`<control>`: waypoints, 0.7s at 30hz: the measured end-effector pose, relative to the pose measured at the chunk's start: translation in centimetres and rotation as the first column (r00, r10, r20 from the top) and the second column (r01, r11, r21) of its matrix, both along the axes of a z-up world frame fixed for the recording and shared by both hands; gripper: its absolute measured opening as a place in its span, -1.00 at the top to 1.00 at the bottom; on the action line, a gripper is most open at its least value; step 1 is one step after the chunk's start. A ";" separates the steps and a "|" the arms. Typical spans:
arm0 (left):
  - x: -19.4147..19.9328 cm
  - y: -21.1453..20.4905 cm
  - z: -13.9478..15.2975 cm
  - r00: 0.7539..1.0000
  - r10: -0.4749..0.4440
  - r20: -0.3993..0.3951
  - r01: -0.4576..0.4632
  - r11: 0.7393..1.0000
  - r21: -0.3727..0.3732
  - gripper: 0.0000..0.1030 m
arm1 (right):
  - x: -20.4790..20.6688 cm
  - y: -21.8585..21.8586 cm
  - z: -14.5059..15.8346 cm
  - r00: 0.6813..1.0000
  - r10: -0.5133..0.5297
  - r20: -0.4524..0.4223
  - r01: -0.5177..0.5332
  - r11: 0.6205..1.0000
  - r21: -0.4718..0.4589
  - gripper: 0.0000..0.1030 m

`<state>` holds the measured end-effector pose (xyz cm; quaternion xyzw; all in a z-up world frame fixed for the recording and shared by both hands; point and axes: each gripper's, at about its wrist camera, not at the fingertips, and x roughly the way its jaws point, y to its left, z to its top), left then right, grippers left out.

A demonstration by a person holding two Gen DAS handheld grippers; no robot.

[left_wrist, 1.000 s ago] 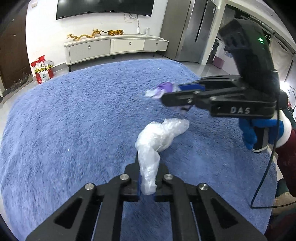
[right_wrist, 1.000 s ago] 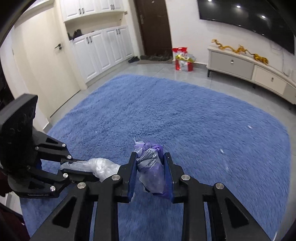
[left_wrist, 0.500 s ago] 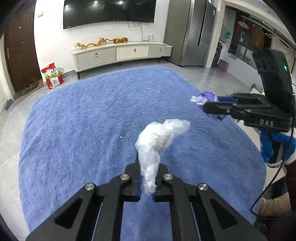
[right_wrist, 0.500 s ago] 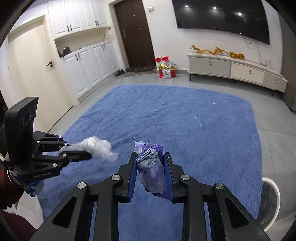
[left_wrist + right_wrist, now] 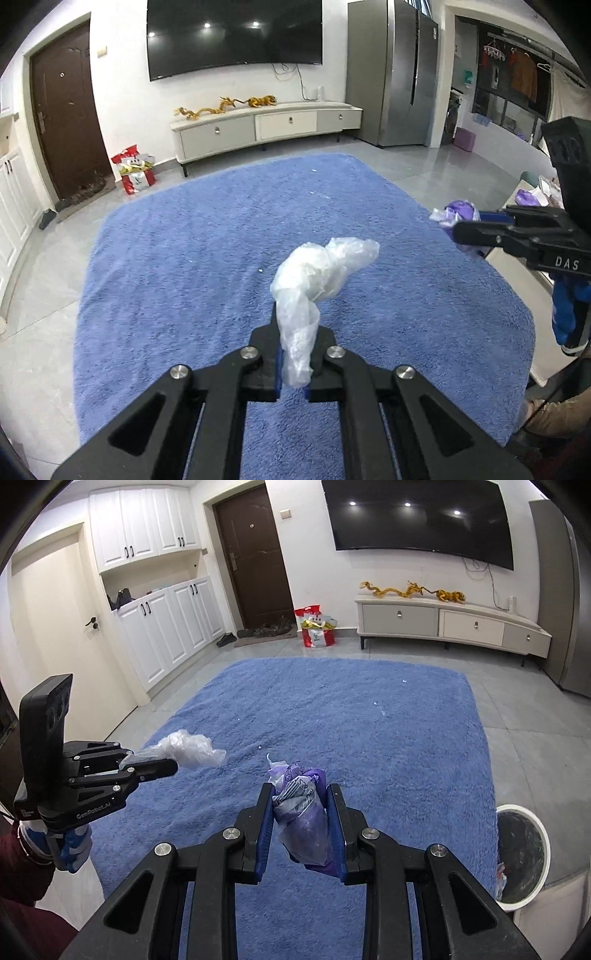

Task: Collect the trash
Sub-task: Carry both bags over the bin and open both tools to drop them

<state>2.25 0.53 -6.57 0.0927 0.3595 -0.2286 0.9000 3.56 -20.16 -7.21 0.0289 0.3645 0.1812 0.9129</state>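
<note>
My left gripper [image 5: 294,328] is shut on a crumpled clear plastic bag [image 5: 317,273], which sticks up and forward from the pads above the blue rug [image 5: 184,258]. In the right wrist view the same left gripper [image 5: 159,762] shows at the left with the clear plastic bag [image 5: 188,751] in it. My right gripper [image 5: 300,801] is shut on a purple wrapper bundle [image 5: 304,812]. It appears at the right of the left wrist view, the right gripper [image 5: 458,225] holding the purple wrapper bundle [image 5: 456,214]. A white bin with a dark liner [image 5: 539,834] stands at the rug's right edge.
Small white crumbs [image 5: 375,703] dot the blue rug [image 5: 369,738]. A low TV cabinet [image 5: 266,127], a red bag [image 5: 135,173], a dark door [image 5: 251,557] with shoes [image 5: 258,631] and a steel fridge [image 5: 391,70] line the far walls. A low table's edge [image 5: 517,254] lies behind the right gripper.
Both grippers have risen and tilted up, each keeping its trash. The right gripper moved to the right in the left wrist view. The white bin has come into the right wrist view.
</note>
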 end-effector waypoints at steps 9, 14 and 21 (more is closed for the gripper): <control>-0.5 0.5 -0.1 0.999 0.037 0.029 -0.037 0.999 0.016 0.87 | -0.4 0.4 -0.8 1.000 -0.010 -0.026 0.010 1.000 -0.003 0.47; -0.7 0.2 0.0 0.998 0.046 0.034 -0.047 0.998 0.033 0.87 | -0.5 0.1 -1.4 0.999 -0.018 -0.042 0.018 1.000 0.003 0.47; -0.7 -1.2 -0.1 0.999 0.043 0.031 -0.045 0.997 0.069 0.87 | -0.5 -1.1 -2.1 0.998 -0.034 -0.052 0.036 0.999 0.027 0.47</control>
